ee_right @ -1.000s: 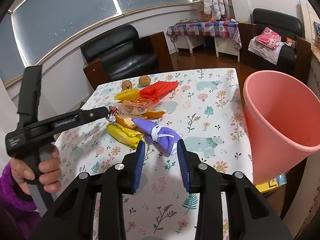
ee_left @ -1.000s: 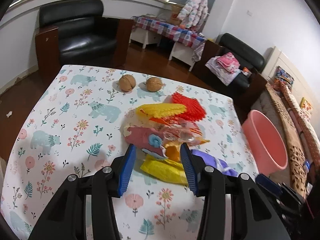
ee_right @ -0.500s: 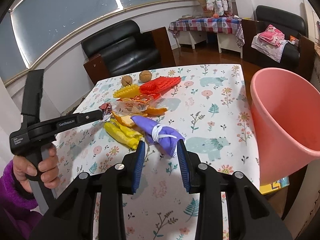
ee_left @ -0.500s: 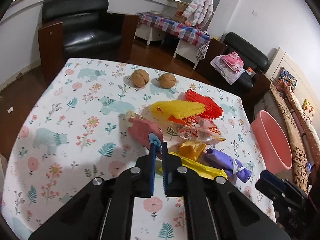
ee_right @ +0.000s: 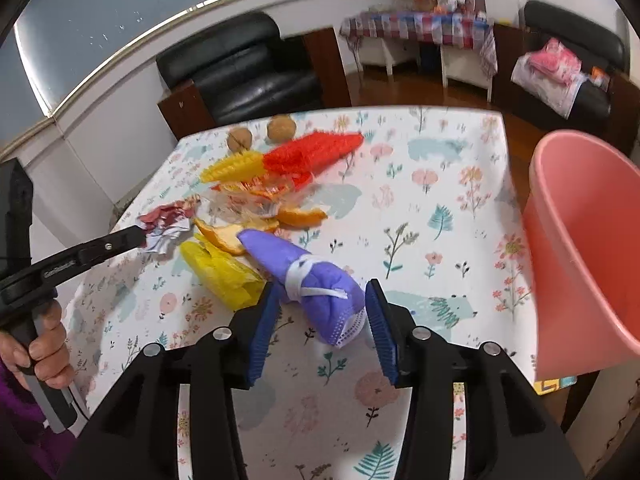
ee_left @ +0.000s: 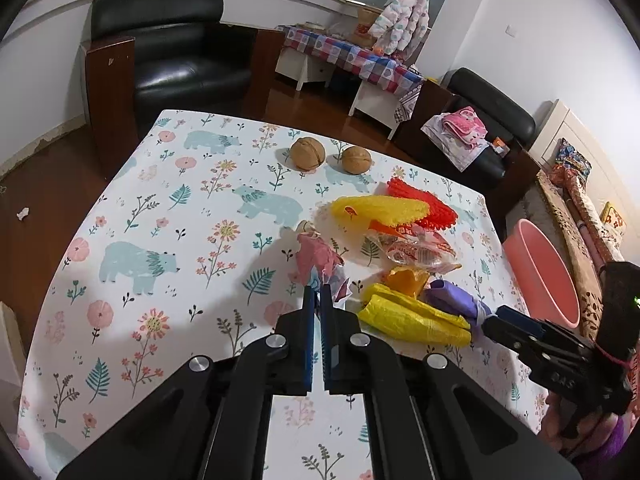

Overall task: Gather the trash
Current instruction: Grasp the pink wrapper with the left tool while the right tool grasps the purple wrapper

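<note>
L gripper (ee_left: 316, 300) clamped on crumpled pink-red foil wrapper (ee_left: 318, 258) at pile's 9 o'clock edge for a clean lift, R gripper (ee_right: 320, 312) wide open straddling rolled purple mask bundle (ee_right: 308, 280) (pink plastic bin (ee_right: 580, 248) at 3 o'clock, prob. drop target).

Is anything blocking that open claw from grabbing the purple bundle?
Nothing visible does. The right gripper is open, its fingers on either side of the purple bundle. A yellow bag lies against the bundle's left side, outside the fingers.
</note>
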`<action>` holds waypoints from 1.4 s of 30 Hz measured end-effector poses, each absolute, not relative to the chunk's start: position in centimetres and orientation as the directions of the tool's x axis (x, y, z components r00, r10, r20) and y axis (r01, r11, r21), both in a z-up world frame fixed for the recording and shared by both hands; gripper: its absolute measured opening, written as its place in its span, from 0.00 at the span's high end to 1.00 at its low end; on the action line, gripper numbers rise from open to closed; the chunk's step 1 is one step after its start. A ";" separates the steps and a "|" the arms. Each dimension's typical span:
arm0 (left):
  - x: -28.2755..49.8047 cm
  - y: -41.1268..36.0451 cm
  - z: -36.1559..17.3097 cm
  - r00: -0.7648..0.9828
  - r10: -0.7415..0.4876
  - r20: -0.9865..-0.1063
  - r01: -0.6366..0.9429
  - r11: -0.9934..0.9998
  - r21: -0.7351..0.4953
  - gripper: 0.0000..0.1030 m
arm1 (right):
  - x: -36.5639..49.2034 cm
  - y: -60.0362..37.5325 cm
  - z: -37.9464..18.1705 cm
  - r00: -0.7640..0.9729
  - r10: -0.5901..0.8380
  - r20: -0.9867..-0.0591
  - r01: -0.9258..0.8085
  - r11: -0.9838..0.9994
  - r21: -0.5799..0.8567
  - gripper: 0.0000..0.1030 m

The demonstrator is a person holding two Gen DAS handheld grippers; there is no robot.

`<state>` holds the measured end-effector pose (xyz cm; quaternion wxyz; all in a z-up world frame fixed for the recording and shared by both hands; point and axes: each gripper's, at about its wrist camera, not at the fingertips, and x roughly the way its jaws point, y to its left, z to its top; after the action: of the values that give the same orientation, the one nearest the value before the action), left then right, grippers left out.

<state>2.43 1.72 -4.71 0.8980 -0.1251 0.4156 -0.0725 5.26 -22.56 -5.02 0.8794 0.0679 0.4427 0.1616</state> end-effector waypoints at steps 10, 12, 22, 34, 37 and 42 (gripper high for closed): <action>2.1 1.9 -4.8 0.643 -0.241 -0.727 0.023 0.955 -0.296 0.98 | 4.6 -21.7 -5.2 0.535 0.372 -0.759 -0.245 0.928 0.282 0.63; 2.1 2.0 -4.8 0.643 -0.244 -0.726 0.025 0.954 -0.298 0.98 | 4.2 -21.5 -5.2 0.532 0.370 -0.762 -0.244 0.928 0.280 0.64; 1.0 1.7 -4.1 0.654 -0.255 -0.712 0.047 0.953 -0.299 0.99 | 2.1 -21.4 -4.1 0.560 0.360 -0.746 -0.241 0.932 0.269 0.73; -0.5 1.2 -1.8 0.687 -0.271 -0.675 0.083 0.951 -0.298 1.00 | 0.6 -23.1 -1.8 0.635 0.357 -0.685 -0.214 0.933 0.288 0.75; -0.7 0.9 -1.2 0.694 -0.274 -0.666 0.095 0.951 -0.294 1.00 | 0.3 -23.4 -1.4 0.649 0.356 -0.673 -0.213 0.933 0.289 0.75; -0.9 0.1 -0.1 0.702 -0.285 -0.653 0.117 0.950 -0.289 1.00 | -0.2 -24.5 -0.8 0.675 0.350 -0.650 -0.194 0.934 0.301 0.75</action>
<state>-0.88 0.13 -0.09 0.9155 -0.1134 0.3701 -0.1098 -0.16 -24.48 -0.76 0.9092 0.1039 0.3745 0.1497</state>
